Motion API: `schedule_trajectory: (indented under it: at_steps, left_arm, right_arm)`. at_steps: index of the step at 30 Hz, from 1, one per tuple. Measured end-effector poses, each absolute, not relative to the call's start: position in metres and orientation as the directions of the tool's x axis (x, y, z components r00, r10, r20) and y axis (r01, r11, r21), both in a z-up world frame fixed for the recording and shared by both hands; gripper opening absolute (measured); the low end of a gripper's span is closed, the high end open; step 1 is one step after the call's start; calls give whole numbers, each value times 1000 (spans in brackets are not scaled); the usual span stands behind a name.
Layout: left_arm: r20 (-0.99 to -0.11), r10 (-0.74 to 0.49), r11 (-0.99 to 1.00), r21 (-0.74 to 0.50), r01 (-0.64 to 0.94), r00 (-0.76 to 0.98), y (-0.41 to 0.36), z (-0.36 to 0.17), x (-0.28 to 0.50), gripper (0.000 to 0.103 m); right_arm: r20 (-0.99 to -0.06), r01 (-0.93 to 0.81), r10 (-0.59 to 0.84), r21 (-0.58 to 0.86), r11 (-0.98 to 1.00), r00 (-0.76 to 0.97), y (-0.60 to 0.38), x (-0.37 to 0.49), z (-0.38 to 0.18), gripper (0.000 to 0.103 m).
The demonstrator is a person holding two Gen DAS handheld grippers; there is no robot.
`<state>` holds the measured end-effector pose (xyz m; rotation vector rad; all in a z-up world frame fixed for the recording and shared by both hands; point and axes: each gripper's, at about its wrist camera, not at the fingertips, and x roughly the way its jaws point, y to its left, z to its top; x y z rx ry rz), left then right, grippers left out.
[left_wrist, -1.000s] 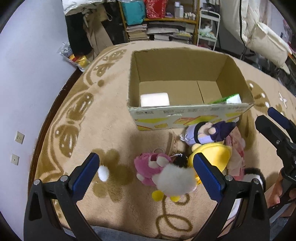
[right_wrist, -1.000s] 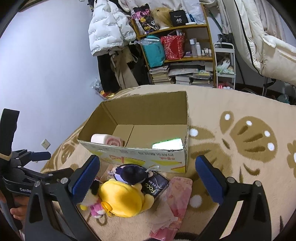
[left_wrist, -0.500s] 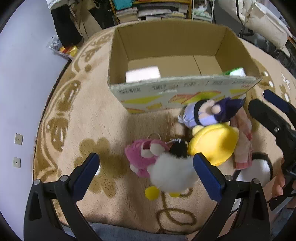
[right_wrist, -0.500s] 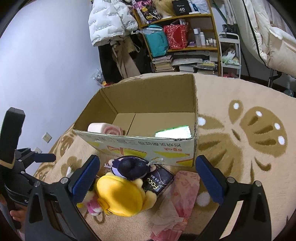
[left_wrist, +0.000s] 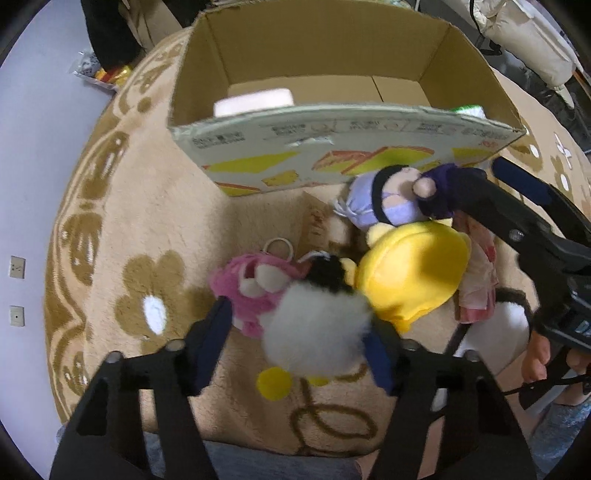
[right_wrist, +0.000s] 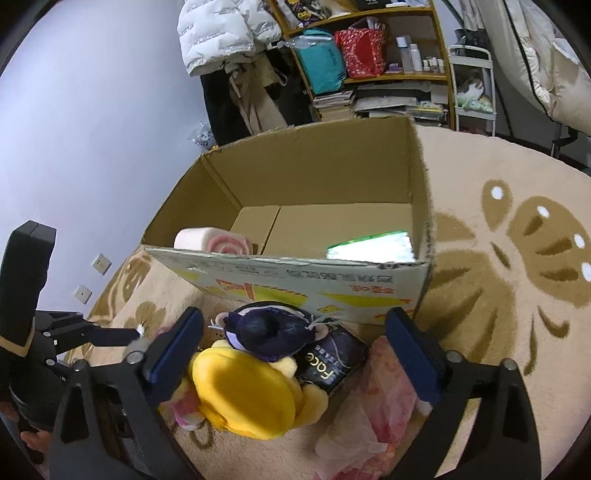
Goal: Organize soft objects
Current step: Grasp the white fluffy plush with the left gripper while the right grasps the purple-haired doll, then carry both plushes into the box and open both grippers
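Observation:
A heap of soft toys lies on the carpet in front of an open cardboard box (left_wrist: pixel 332 125). My left gripper (left_wrist: pixel 297 332) points down over it and its jaws are closing. The right pad lies against a white fluffy plush (left_wrist: pixel 317 328); the left pad touches the pink plush (left_wrist: pixel 255 291) beside it. My right gripper (right_wrist: pixel 293 321) stands open, wide, above the yellow plush (right_wrist: pixel 243 391) and the purple-haired doll (right_wrist: pixel 269 332), holding nothing. A pink-and-white roll (right_wrist: pixel 210 240) and a green packet (right_wrist: pixel 369 251) lie in the box.
A black packet (right_wrist: pixel 328 365) and a pink wrapped bundle (right_wrist: pixel 376 406) lie by the yellow plush. Behind the box stand crowded shelves (right_wrist: pixel 388 74) and hanging coats (right_wrist: pixel 229 33). A wall (right_wrist: pixel 92 110) with sockets runs along the carpet's left edge.
Both grippers have come down towards the toy heap. The left jaws have gone from wide apart to narrow around the white and pink plush. The right jaws stay wide.

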<state>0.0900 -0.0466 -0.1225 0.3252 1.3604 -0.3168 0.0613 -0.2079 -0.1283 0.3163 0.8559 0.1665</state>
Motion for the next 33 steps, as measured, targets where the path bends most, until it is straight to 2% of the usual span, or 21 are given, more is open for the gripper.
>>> schedule_trajectory:
  at_steps: [2,4,6,8,10,11,21,26,33]
  left_arm:
    - [-986,-26,912,45,408,166,-48,-126,90,46]
    - [-986,-29,908,42,418,164,-50,-128,89,38]
    - [-986,-38,905,36,423,164,-51,-127,88,36]
    - [-984,-34,903,44,427,174,-52,-127,88,35]
    - [-984,-35,903,45,428,177,-52,-127,87,34]
    - [-983,-36,903,45,428,180,-51,-126,87,34]
    - [-976,-36,906,60,420,216,-47,-120,89,33]
    - [-952,-33,924,87,373,304,-37,-106,91,30]
    - [-924,-97,953,21,303,369,-17,-86,98,30]
  right_arm:
    - [-720,-26,280,342,939,635,-205,64,-132,93]
    - [-727,-31,288,344,938,623,-203,67,-135,80]
    - [-729,-43,308,358,933,611,-200,69,-138,74]
    - [-723,-52,328,376,925,608,-198,70,-140,64]
    - [-717,-67,331,370,926,614,-195,70,-138,49]
    - [-712,-76,337,371,925,616,-194,70,-138,47]
    - [-709,-88,322,347,934,627,-188,66,-135,39]
    - [-709,-82,307,334,939,635,-187,61,-132,38]
    - [-697,-55,281,328,943,660,-195,52,-121,38]
